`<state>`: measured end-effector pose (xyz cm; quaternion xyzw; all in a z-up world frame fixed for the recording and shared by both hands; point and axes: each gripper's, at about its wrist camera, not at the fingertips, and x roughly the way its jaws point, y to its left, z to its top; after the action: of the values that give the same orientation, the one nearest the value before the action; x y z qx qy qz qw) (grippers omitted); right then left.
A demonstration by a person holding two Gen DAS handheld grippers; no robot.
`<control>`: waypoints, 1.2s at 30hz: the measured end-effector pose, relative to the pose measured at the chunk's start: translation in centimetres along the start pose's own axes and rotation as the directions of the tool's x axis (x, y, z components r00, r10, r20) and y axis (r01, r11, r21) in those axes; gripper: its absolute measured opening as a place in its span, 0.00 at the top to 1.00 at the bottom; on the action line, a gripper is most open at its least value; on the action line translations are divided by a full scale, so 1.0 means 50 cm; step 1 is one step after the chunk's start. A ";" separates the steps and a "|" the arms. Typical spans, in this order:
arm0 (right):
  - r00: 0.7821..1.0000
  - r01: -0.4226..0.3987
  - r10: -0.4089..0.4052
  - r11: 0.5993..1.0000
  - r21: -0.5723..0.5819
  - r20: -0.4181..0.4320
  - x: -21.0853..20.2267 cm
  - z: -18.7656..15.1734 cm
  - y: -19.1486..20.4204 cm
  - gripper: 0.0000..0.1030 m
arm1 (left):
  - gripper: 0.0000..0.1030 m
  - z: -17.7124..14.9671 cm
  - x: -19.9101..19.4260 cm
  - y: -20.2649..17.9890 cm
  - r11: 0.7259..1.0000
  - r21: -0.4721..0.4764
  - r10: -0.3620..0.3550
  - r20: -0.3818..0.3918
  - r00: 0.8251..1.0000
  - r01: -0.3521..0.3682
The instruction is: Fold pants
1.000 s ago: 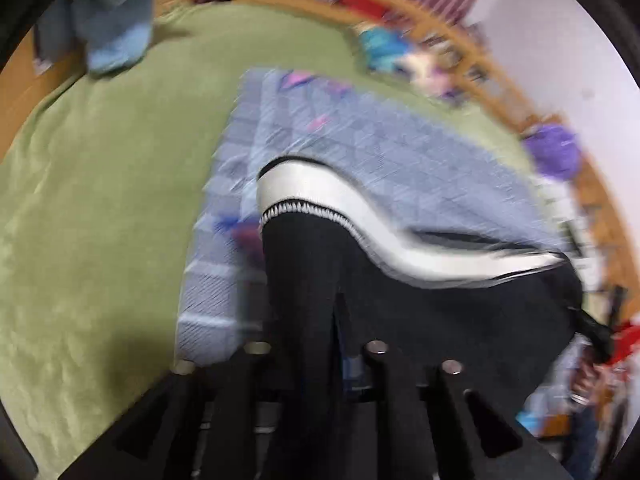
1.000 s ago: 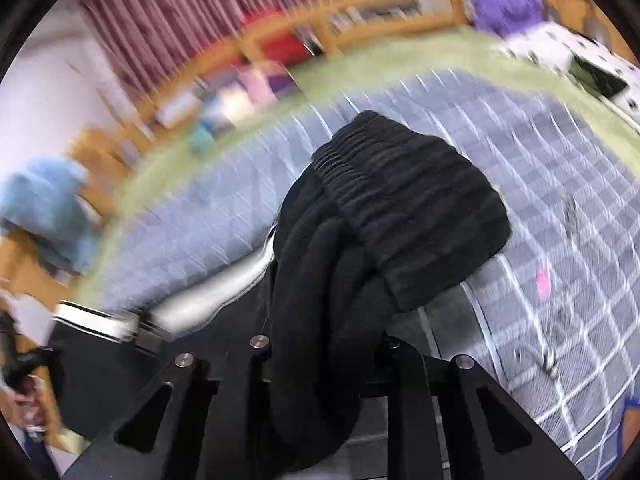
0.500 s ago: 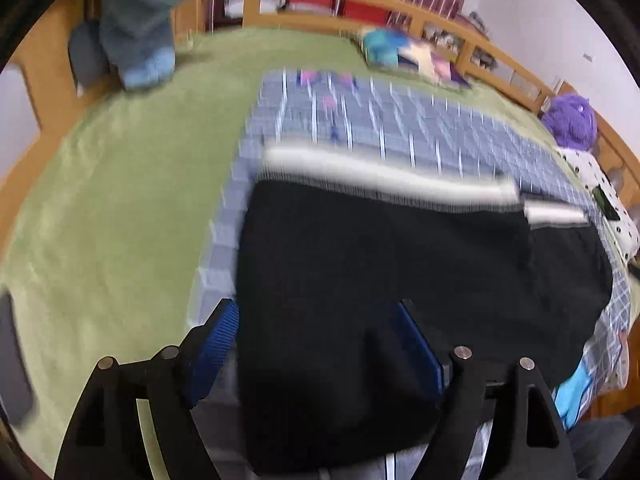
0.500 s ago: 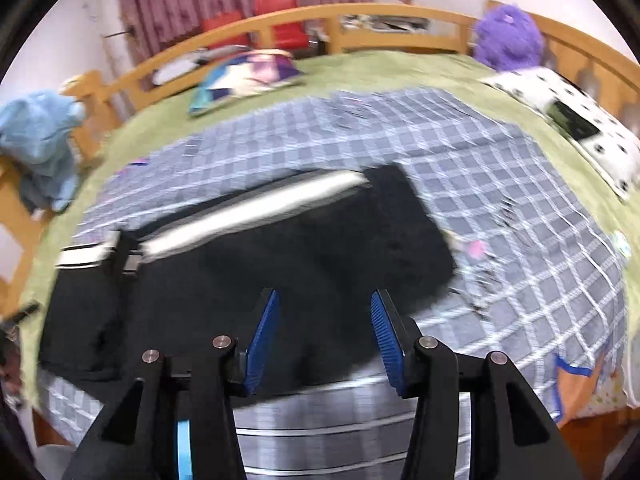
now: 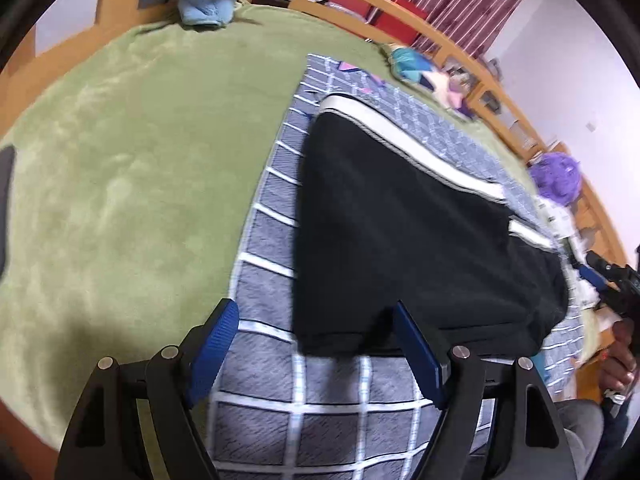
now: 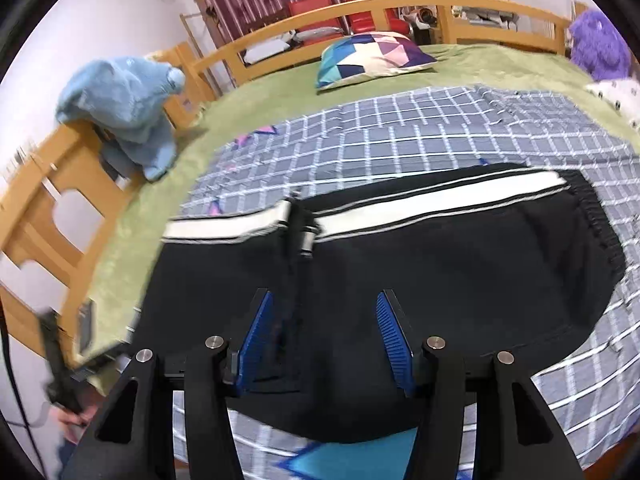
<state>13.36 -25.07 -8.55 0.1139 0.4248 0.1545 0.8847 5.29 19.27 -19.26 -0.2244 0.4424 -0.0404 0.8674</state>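
Note:
The black pants [image 5: 400,240] with a white side stripe lie flat on a blue checked blanket [image 5: 272,248]. In the right wrist view the pants [image 6: 440,256] are folded lengthwise, with the elastic waistband at the right. My left gripper [image 5: 316,344] is open and empty, just in front of the near left corner of the pants. My right gripper [image 6: 324,328] is open and empty, above the near edge of the pants. The right gripper also shows at the far right of the left wrist view [image 5: 608,280].
The blanket lies on a green bed cover [image 5: 120,184] inside a wooden bed rail [image 6: 360,8]. A light blue garment [image 6: 128,104] hangs on the rail. A patchwork pillow [image 6: 368,56] and a purple plush toy [image 6: 596,44] sit at the back.
One second ago both grippers were shut on bunched pants held up. They have opened and let go, the pants now lie flat, and both grippers have drawn back.

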 end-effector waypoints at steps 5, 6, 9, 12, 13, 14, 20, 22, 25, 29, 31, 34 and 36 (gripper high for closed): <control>0.999 -0.053 0.052 0.996 0.069 0.007 -0.013 -0.005 0.013 0.48 | 0.25 -0.001 0.033 -0.009 0.997 -0.054 -0.054 0.009 0.998 0.055; 0.998 -0.055 0.054 0.996 0.075 0.007 -0.015 -0.009 0.013 0.48 | 0.25 0.002 0.035 -0.012 0.996 -0.060 -0.066 0.011 0.998 0.067; 1.000 0.019 -0.020 0.999 0.037 0.011 -0.037 -0.019 0.011 0.48 | 0.25 0.007 0.046 -0.031 0.996 -0.051 -0.073 -0.010 0.997 0.072; 0.999 0.026 -0.028 0.998 0.050 0.037 -0.056 -0.035 -0.005 0.48 | 0.25 0.001 0.072 -0.049 0.999 -0.014 -0.031 -0.033 0.999 0.030; 0.999 0.015 -0.017 0.999 0.052 0.028 -0.054 -0.037 -0.011 0.48 | 0.25 -0.001 0.070 -0.051 0.999 -0.014 -0.030 -0.024 0.999 0.030; 1.000 0.017 -0.018 0.999 0.051 0.018 -0.052 -0.039 -0.015 0.48 | 0.26 -0.001 0.070 -0.051 0.999 -0.018 -0.030 -0.020 0.999 0.030; 0.999 0.053 -0.053 0.998 0.024 0.004 -0.032 -0.039 -0.023 0.48 | 0.71 0.013 0.029 -0.057 0.999 -0.032 0.024 -0.002 1.000 -0.024; 0.998 0.062 -0.062 0.998 -0.004 0.006 -0.030 -0.040 -0.022 0.48 | 0.75 0.023 0.008 -0.068 0.999 -0.014 0.031 0.006 0.999 -0.031; 0.999 0.052 -0.052 0.999 -0.015 0.010 -0.034 -0.040 -0.030 0.48 | 0.81 0.042 -0.021 -0.082 0.999 -0.008 0.034 0.020 0.999 -0.034; 1.000 0.025 -0.024 0.999 0.027 -0.006 -0.042 -0.042 -0.063 0.48 | 0.81 0.070 -0.050 -0.145 0.995 0.051 0.087 0.049 0.995 -0.090; 1.000 0.008 -0.008 0.999 0.052 0.000 -0.051 -0.044 -0.078 0.48 | 0.81 0.076 -0.049 -0.162 0.992 0.068 0.104 0.054 0.993 -0.108; 1.000 -0.006 0.004 0.996 0.089 0.017 -0.071 -0.050 -0.105 0.48 | 0.81 0.073 -0.041 -0.164 0.987 0.071 0.139 0.049 0.989 -0.143; 1.000 -0.007 0.004 0.994 0.108 0.028 -0.086 -0.055 -0.125 0.48 | 0.80 0.062 -0.028 -0.136 0.987 0.026 0.156 0.027 0.987 -0.156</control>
<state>9.75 -32.27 -9.25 0.1649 0.4201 0.1321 0.8825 7.76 14.63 -13.73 -0.1773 0.4470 0.0241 0.8764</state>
